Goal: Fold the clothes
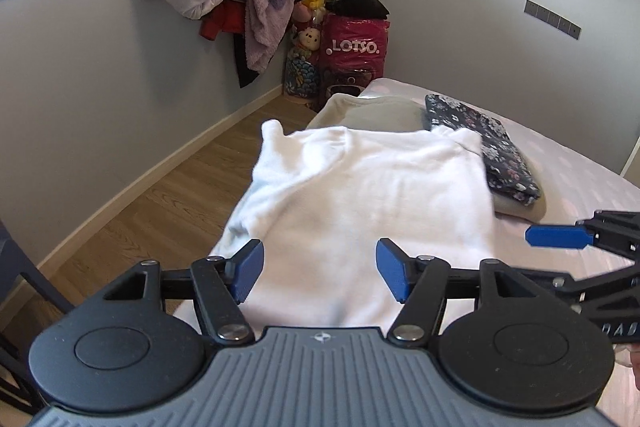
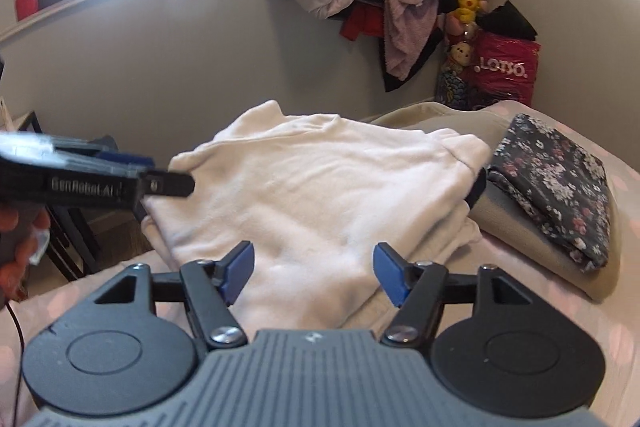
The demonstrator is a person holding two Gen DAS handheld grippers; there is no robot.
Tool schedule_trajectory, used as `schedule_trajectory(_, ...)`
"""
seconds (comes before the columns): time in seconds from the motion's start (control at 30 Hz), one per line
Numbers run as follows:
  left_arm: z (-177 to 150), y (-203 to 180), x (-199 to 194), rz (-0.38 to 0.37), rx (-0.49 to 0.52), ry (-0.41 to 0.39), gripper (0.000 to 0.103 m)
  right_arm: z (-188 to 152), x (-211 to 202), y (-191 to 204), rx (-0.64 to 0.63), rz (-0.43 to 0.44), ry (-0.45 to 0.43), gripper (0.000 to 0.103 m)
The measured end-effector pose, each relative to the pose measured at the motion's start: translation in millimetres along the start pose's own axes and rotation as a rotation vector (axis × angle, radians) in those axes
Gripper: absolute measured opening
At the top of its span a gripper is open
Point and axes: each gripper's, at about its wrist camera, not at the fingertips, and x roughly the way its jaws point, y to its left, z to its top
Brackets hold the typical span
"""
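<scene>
**Colleague:** Garment first: where does it lie, and why there?

**Me:** White top (image 1: 360, 195) lies spread on the bed (image 1: 580, 179), its far edge resting on a beige folded piece (image 1: 380, 109) near the bed's left side. I judge it is laid flat so its edges can be reached from my end. Beside it on the right sits a folded dark floral cloth (image 2: 556, 179), touching the beige piece under it.

**Colleague:** And your grippers?

**Me:** My left gripper (image 1: 319, 269) hangs over the near hem, jaws wide apart, gripping nothing. My right gripper (image 2: 313, 269) is the same: spread wide, empty, above the hem. Each shows at the edge of the other's view.

**Colleague:** How will the fabric behave?

**Me:** It looks soft and fleecy, fairly thick, with rounded folds instead of sharp creases, and it seems already doubled in layers. I expect it to drape limply and need a pinch on each corner.

**Colleague:** Bed surface?

**Me:** Pale pink sheet, smooth, faintly dotted.
</scene>
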Motion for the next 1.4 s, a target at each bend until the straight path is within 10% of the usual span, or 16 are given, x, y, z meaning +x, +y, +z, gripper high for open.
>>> schedule_trajectory(0.7,-64,-83,-111,0.147,-0.036,-0.107,0.075,-55,-138,19,0.139,-0.130,-0.105,0.088)
schedule_trajectory(1.4,-128,-119,-124,0.282,-0.050,-0.066,0.076,-113,-155,31,0.129,-0.182,-0.088,0.089)
